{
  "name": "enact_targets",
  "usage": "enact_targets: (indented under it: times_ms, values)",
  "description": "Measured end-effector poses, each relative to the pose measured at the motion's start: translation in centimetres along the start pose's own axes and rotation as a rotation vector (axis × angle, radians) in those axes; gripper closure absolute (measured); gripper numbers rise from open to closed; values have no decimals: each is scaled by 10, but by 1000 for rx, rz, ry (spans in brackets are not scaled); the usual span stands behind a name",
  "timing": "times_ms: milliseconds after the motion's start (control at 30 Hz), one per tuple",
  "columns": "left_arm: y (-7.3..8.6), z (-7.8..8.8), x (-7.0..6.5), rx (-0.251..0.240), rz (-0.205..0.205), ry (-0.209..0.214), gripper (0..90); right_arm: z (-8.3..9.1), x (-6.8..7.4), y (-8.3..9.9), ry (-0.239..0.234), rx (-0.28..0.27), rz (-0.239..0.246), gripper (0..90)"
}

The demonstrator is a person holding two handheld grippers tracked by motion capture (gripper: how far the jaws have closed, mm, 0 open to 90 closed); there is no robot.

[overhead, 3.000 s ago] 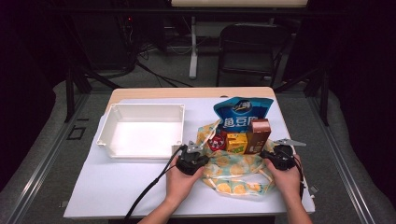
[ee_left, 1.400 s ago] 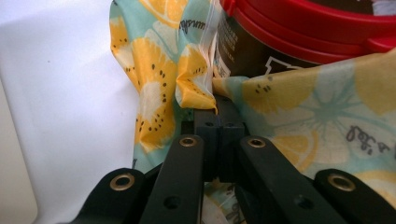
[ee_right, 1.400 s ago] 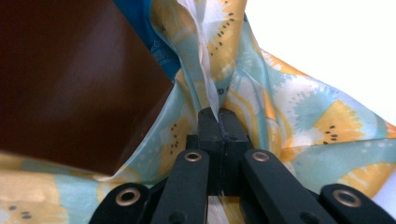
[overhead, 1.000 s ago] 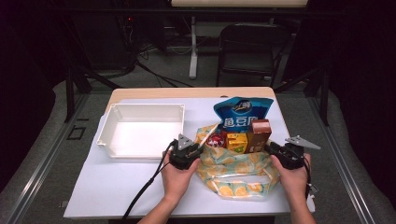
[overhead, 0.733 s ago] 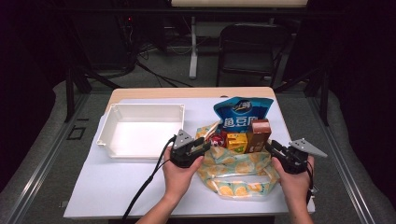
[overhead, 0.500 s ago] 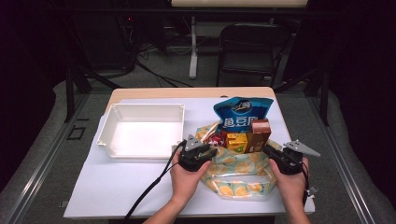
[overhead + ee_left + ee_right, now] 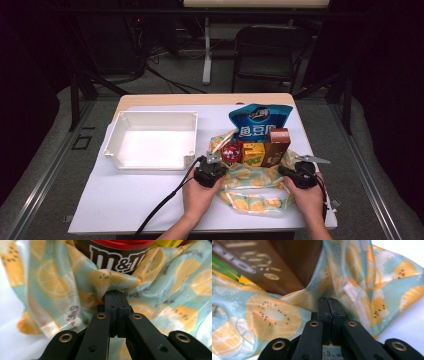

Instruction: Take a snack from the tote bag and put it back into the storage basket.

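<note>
A lemon-print cloth (image 7: 252, 184) lies at the table's near right, with several snacks on its far part. These are an M&M's tub (image 7: 230, 152) with a red lid, a yellow box (image 7: 253, 152), a brown box (image 7: 276, 146) and a blue bag (image 7: 257, 122). My left gripper (image 7: 214, 163) is shut on a fold of the cloth (image 7: 55, 277) just below the tub (image 7: 117, 257). At the cloth's right edge, my right gripper (image 7: 287, 171) is shut on the fabric (image 7: 272, 310) beside the brown box (image 7: 274, 265). The pinch points are at the left gripper (image 7: 115, 293) and right gripper (image 7: 328, 301).
A white tray (image 7: 115, 137) with nothing in it stands left of the cloth on the white table cover (image 7: 130, 200). A black cable (image 7: 160, 205) trails from the left gripper toward the near edge. A dark chair (image 7: 270, 50) stands beyond the table.
A second ago the two grippers were spread wider and farther up the table. Both have since come inward and toward the near edge, still pinching the cloth.
</note>
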State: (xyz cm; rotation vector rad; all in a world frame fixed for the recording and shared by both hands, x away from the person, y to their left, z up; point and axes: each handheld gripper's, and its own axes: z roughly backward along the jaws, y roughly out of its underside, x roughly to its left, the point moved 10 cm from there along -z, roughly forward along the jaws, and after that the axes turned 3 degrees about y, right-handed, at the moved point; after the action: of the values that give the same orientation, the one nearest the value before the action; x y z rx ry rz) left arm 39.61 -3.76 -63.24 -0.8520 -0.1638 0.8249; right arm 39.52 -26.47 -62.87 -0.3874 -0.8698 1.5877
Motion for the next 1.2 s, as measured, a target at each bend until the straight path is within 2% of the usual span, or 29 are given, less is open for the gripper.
enact_targets:
  times_ms: [33,67,100,133,167,200,233,267,300,333,400,433,500,533,567,633,767,933,967,1067,1100,1133,1167,1200]
  values:
    - [1,1,-1,2,1,13,900,2,-3,1,18,22,21,891]
    - [2,2,-1,-12,4,21,900,1,-1,0,14,-4,7,876]
    - [3,3,-1,-11,-3,22,900,3,1,-1,24,-13,18,826]
    - [3,3,-1,-16,1,26,900,5,3,-4,11,-31,24,787]
    - [3,3,-2,-31,-5,14,884,11,2,-6,21,-27,63,758]
    - [2,4,-2,-37,-13,7,861,24,5,-21,39,-120,89,689]
    - [2,4,-1,-38,-16,6,861,24,5,-21,39,-120,89,689]
    - [2,4,-1,-38,-3,17,859,29,6,-26,37,-151,92,675]
    - [2,4,-1,-41,5,22,853,46,11,-40,42,-237,97,641]
    - [2,4,0,-42,10,25,853,46,11,-40,42,-237,97,641]
    - [1,4,0,-52,13,11,851,60,15,-49,57,-297,117,591]
    - [1,5,0,-53,11,9,848,72,21,-54,63,-350,123,539]
    - [1,5,-1,-56,11,12,842,79,30,-58,41,-391,134,468]
    - [1,5,-1,-53,14,26,839,82,34,-61,43,-407,140,422]
    - [1,5,-1,-53,14,26,838,82,34,-61,43,-407,140,422]
    - [1,5,0,-56,17,26,837,85,43,-66,40,-441,135,370]
    - [1,5,0,-58,15,26,836,77,61,-69,29,-434,118,250]
    - [1,5,0,-59,20,26,839,65,67,-73,63,-430,102,227]
    - [1,5,0,-59,19,26,839,59,66,-76,94,-433,82,233]
    - [1,5,0,-59,17,23,839,51,64,-78,123,-432,64,233]
    - [1,5,0,-58,17,23,839,51,64,-78,123,-432,64,233]
    - [1,5,-1,-54,17,23,839,41,63,-78,169,-424,80,234]
    - [1,5,-1,-54,17,23,839,41,63,-78,169,-424,80,234]
    - [1,5,0,-50,13,21,839,33,63,-79,190,-414,82,238]
